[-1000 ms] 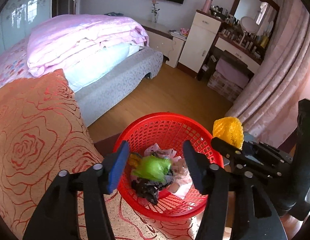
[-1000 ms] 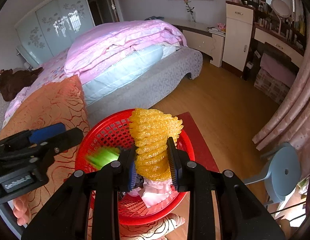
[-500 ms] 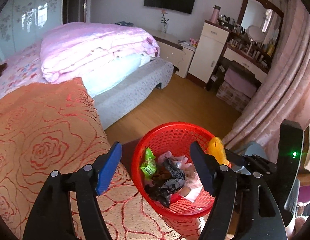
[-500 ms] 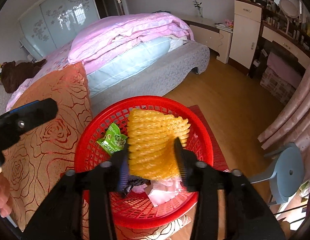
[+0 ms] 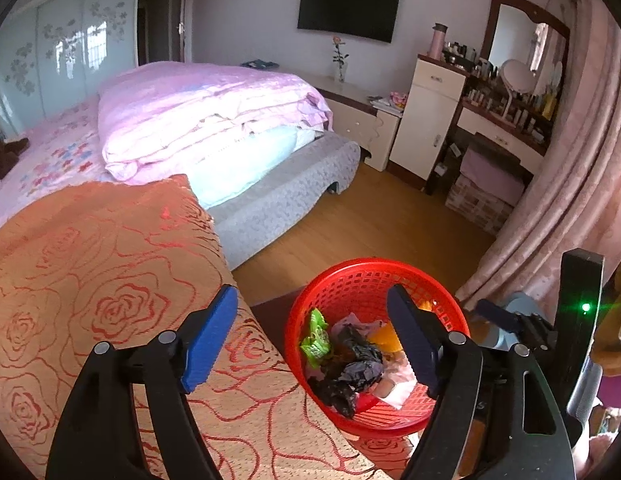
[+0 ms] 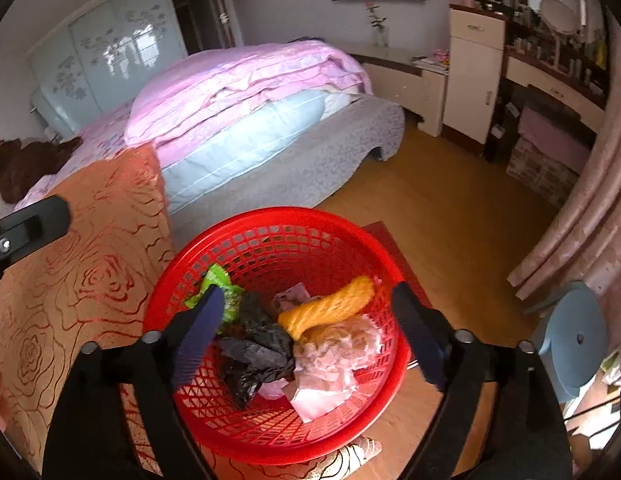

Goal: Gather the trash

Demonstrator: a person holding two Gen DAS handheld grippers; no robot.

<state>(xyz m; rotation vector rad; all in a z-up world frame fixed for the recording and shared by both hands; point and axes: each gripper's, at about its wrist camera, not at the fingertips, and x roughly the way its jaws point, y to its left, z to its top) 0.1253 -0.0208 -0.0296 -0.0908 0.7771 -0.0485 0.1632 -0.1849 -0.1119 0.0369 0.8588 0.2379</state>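
Foam net (image 6: 330, 306) between right claw (image 6: 308, 336) tips

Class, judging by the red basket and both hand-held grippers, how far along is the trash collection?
Done: green wrapper, black bag and yellow foam net lie in the red basket. In hand: nothing; the right hand-held gripper, just opened, and left hand-held gripper are empty. Left: no loose trash visible.

A red basket (image 6: 270, 220) of trash sits by the rose-patterned orange cover (image 5: 90, 280).
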